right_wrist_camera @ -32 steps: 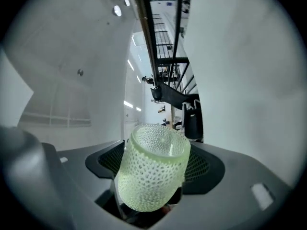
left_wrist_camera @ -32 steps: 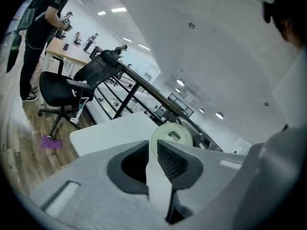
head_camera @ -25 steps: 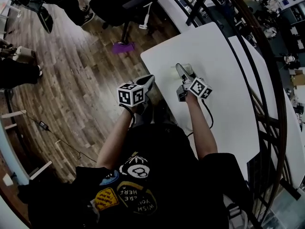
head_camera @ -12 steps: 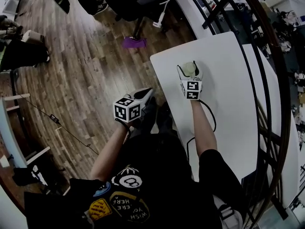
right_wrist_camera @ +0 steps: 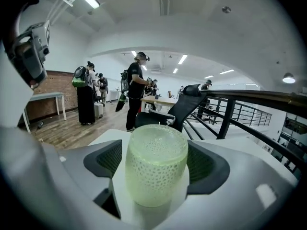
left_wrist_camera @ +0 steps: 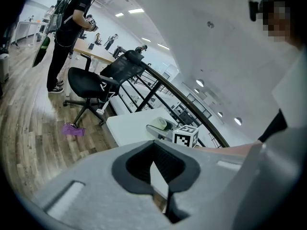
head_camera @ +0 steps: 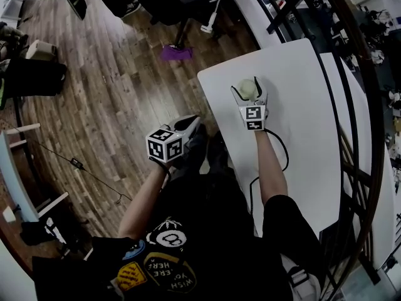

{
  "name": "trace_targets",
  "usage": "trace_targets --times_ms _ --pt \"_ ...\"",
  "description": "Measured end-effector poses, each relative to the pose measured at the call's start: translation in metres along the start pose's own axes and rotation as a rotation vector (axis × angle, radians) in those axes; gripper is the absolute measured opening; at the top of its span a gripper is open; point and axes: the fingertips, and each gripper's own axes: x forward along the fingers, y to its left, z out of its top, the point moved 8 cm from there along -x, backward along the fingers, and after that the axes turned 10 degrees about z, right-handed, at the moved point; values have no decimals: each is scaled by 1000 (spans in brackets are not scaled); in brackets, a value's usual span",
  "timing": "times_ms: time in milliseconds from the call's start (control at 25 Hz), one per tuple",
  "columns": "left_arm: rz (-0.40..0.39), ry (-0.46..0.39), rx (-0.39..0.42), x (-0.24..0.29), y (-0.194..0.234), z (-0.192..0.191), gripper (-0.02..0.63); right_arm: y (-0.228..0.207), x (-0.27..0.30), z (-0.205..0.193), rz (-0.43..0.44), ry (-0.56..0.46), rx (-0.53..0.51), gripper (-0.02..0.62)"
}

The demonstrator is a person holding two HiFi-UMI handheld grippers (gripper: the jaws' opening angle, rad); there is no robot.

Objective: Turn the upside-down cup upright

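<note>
A pale green, dimpled translucent cup (right_wrist_camera: 156, 169) stands upright on the white table (head_camera: 301, 137), mouth up, near the table's far left corner. My right gripper (right_wrist_camera: 157, 162) straddles it, one jaw on each side, and the jaws are opening; a thin gap shows beside the left pad. From the head view the cup (head_camera: 247, 89) sits between the right gripper's fingers (head_camera: 262, 93). My left gripper (head_camera: 188, 123) hangs shut and empty off the table's left edge, above the wooden floor. The left gripper view shows the cup (left_wrist_camera: 160, 123) in the distance.
A black cable (head_camera: 276, 162) trails on the table beside my right forearm. A black railing (head_camera: 351, 105) runs along the table's right side. An office chair (left_wrist_camera: 96, 87) and a purple cloth (head_camera: 175, 53) are on the wooden floor beyond the table. People stand further off.
The right gripper rolled from on edge to flat and came down, so the cup now stands on the table. The left gripper sank slightly to the left.
</note>
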Motion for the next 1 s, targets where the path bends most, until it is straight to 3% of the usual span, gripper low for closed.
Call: trace_targets --times_ms 160,320,360,560,680,800,1000 --pt "-15 -4 7 -1 1 3 5 3 -18 8 -7 -38 30 414" --pt "-35 -16 38 -8 0 7 5 15 -59 12 -39 -119 164 439" --pt "-45 -20 44 -11 -1 8 5 22 -72 13 -55 -132 185 415" --pt "-112 -44 60 -21 -4 7 5 68 -135 34 -181 -188 213 125" --pt "-171 -43 104 -23 -17 3 5 96 -173 47 -269 -223 236 2" --pt "-194 -63 165 -27 -36 -2 5 119 -199 51 -286 -241 268 2" --pt "-131 -182 285 -53 -66 -21 5 165 -230 41 -221 -224 337 2"
